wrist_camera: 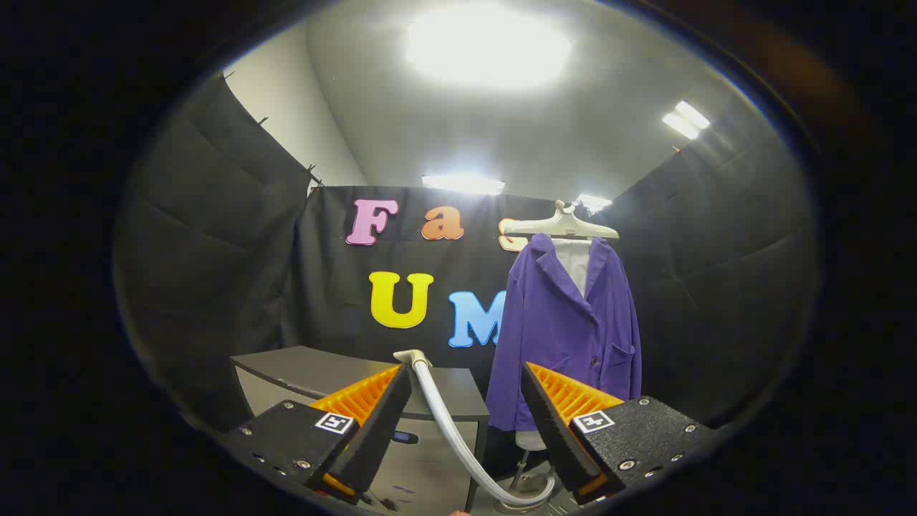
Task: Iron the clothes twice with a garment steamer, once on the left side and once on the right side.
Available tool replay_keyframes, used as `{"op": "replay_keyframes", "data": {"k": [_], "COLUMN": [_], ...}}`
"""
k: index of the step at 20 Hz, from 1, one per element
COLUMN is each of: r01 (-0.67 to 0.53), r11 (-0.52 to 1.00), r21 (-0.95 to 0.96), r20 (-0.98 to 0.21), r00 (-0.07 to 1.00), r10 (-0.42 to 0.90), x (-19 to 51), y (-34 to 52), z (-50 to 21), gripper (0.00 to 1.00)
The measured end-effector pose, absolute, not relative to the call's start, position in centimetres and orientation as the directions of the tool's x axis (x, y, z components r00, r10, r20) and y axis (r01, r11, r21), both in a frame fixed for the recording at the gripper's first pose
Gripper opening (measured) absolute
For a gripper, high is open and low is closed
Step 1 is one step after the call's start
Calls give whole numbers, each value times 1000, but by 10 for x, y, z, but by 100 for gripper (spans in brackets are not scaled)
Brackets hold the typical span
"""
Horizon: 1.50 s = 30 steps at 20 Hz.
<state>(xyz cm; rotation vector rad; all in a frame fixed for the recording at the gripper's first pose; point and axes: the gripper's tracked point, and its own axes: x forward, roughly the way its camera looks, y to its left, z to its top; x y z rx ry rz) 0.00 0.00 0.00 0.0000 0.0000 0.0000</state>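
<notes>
A purple jacket (566,330) hangs over a white inner layer on a pale hanger (562,223), upright, beyond my right finger. My gripper (466,383) is open, its two fingers spread wide with nothing pressed between them. In the gap between the fingers runs the steamer's ribbed white hose (451,423). It rises from a loop near the floor to a pale end piece (412,356) beside my left fingertip. The steamer head itself is not clearly visible.
A dark-topped grey cabinet (344,373) stands behind the left finger, close to the hose. A round stand base (526,484) with a thin pole sits on the floor under the jacket. Black cloth walls close in on three sides.
</notes>
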Motion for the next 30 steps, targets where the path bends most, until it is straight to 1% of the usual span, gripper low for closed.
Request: {"op": "replay_keyframes", "data": {"k": [13, 19, 24, 26, 30], "r01": [-1, -23, -49, -43, -86], "r11": [1000, 1000, 999, 999, 994], "r21": [-3, 3, -9, 7, 68], "r20": [-1, -17, -2, -3, -23], "r00": [1000, 1000, 999, 999, 996], "r10": [1, 23, 49, 43, 88], "x": [-7, -3, 7, 13, 31], "y": [-5, -9, -14, -19, -14], "z": [1, 0, 15, 22, 40], "gripper": [95, 95, 95, 95, 95]}}
